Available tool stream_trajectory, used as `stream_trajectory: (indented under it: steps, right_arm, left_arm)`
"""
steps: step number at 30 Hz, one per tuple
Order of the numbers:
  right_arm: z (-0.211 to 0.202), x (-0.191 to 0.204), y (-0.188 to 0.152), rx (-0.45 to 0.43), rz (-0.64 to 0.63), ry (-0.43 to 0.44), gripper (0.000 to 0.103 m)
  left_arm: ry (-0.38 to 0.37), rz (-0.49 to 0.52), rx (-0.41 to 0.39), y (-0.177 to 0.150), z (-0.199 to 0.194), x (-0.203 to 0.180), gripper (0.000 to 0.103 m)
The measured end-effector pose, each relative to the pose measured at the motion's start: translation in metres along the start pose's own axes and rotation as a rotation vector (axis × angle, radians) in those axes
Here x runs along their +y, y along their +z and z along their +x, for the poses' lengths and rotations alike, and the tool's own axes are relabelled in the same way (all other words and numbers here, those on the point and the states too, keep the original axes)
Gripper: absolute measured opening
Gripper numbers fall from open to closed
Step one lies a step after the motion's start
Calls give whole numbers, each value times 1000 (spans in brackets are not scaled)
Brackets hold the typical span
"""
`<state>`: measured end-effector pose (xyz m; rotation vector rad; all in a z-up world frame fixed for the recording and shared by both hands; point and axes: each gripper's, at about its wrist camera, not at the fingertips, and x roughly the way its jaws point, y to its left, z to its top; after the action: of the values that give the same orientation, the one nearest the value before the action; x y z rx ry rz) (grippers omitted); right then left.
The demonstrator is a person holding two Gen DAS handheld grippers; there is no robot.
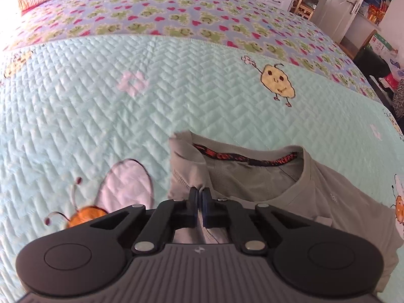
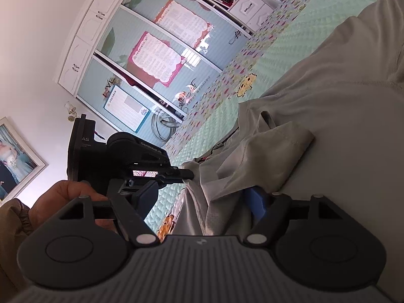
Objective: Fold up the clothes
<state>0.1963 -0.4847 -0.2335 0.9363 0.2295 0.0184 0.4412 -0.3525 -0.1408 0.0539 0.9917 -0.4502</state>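
Grey-green knit fabric, a T-shirt (image 1: 341, 197) with a red-and-black printed neck tape, lies rumpled on a bed's mint quilt (image 1: 101, 101) stitched in herringbone. The left gripper (image 1: 200, 194) has its jaws pinched shut on a fold of cloth beside the collar. The right gripper (image 2: 202, 197), rolled sideways, stands with jaws wide apart, bunched shirt folds between its blue pads (image 2: 257, 199), not clamped.

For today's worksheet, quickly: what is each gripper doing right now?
Left gripper: closed, pinching a fold of the grey-green cotton T-shirt near its collar.
Right gripper: open, T-shirt fabric lying between its fingers, not pressed.
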Motion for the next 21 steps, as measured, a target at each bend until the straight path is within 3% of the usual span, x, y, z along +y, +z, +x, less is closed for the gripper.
stream_trajectory:
  steps: [6,12,15,18,20,21]
  right_arm:
    - [4,8,-1,49,-13,115,76]
    - [10,16,-3,105,-61,136,80]
    - [12,17,-3,137,-75,135,81]
    - [17,18,-3,188,-81,116,81]
    - [19,21,-5,211,-102,113,81]
    - [19,23,-7,218,-116,109,81]
  left_arm:
    - [43,11,-28,17,-6,36,1]
    - [102,45,7,10,9,53,1]
    - [58,2,-15,6,9,63,1]
    - [41,-67,-27,6,9,75,11]
    - [37,-118,-44,8,8,80,24]
    - [8,-141,-66,8,5,82,24]
